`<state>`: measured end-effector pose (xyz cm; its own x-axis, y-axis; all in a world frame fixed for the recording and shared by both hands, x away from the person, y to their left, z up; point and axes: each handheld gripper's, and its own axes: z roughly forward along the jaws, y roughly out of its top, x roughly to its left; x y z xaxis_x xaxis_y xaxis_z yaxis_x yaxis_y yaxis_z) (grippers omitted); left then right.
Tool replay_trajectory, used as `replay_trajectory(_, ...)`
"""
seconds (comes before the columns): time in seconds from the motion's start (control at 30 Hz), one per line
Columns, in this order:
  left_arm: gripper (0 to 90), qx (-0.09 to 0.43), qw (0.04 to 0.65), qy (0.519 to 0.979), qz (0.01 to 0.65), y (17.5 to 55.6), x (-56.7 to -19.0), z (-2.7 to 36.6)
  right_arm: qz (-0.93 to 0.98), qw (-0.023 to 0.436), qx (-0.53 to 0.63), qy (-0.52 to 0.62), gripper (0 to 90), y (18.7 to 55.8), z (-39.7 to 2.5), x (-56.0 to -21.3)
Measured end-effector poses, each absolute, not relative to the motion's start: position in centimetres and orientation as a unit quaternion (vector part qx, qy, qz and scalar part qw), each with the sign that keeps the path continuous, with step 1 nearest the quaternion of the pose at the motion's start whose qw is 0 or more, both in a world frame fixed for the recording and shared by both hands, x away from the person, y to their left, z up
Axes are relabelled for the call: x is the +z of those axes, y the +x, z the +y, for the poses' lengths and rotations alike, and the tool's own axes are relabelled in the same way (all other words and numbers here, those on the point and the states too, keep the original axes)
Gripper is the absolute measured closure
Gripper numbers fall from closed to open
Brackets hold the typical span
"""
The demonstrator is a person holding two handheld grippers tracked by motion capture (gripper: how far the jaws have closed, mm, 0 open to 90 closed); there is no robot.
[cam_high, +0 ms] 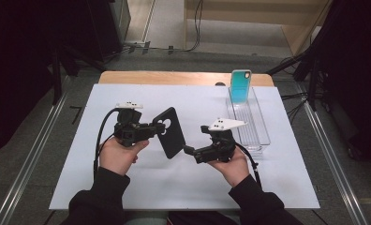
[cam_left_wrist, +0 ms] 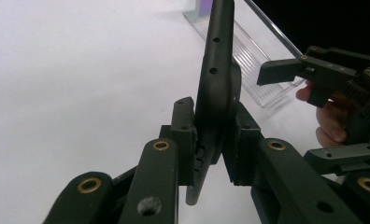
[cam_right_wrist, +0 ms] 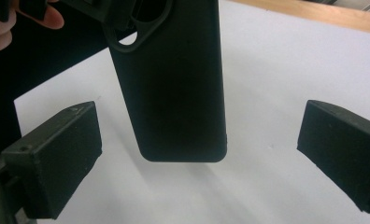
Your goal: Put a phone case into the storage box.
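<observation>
Above the middle of the white desk (cam_high: pixel 127 187), your left gripper (cam_high: pixel 152 127) has its jaws clamped on the camera-hole end of the black phone case (cam_high: pixel 170 133), holding it clear of the surface. Your right gripper (cam_high: pixel 189 150) sits just beside the case's lower end, jaws spread wide and touching nothing. Farther back, a teal phone case (cam_high: pixel 241 86) stands upright in the clear tray (cam_high: pixel 261 136).

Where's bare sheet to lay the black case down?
Free: the white sheet left of the left gripper, and the near strip ahead of the sleeves. Crowded: the middle, where the black case hangs beside the right gripper, and the clear tray holding the teal case.
</observation>
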<state>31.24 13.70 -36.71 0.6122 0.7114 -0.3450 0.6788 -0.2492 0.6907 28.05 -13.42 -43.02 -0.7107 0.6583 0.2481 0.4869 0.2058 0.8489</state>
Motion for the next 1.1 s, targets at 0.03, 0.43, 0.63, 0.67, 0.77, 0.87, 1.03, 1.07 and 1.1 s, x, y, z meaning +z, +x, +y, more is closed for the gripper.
replay_trajectory(0.03,76.8,0.023,0.427,0.789,0.441,31.2,-36.7,13.7,0.769,0.089,0.513,0.371,0.0,27.9,-13.4,-43.0)
replay_trajectory(0.43,76.8,0.005,0.422,0.792,0.441,31.0,-37.0,12.9,0.768,0.094,0.512,0.373,0.0,27.5,-12.2,-42.9)
replay_trajectory(0.63,76.8,-0.007,0.421,0.794,0.438,30.7,-37.4,12.2,0.77,0.097,0.509,0.371,0.0,27.4,-11.8,-42.8)
replay_trajectory(0.67,76.7,-0.01,0.42,0.795,0.437,30.7,-37.5,12.1,0.771,0.096,0.51,0.37,0.0,27.5,-11.7,-42.9)
replay_trajectory(0.77,76.7,-0.017,0.416,0.798,0.435,30.5,-37.7,11.7,0.773,0.096,0.504,0.373,0.0,27.5,-11.3,-42.9)
replay_trajectory(0.87,76.7,-0.016,0.414,0.802,0.43,30.3,-37.7,11.3,0.776,0.094,0.498,0.375,0.0,27.6,-10.9,-43.0)
replay_trajectory(1.03,76.7,-0.02,0.416,0.8,0.431,29.9,-37.7,11.0,0.78,0.094,0.491,0.375,0.0,27.8,-10.3,-43.3)
replay_trajectory(1.07,76.7,-0.021,0.415,0.801,0.431,29.9,-37.7,10.9,0.781,0.094,0.491,0.375,0.0,27.8,-10.2,-43.4)
replay_trajectory(1.1,76.7,-0.021,0.414,0.802,0.431,29.8,-37.7,10.9,0.781,0.095,0.491,0.374,0.0,27.8,-10.1,-43.4)
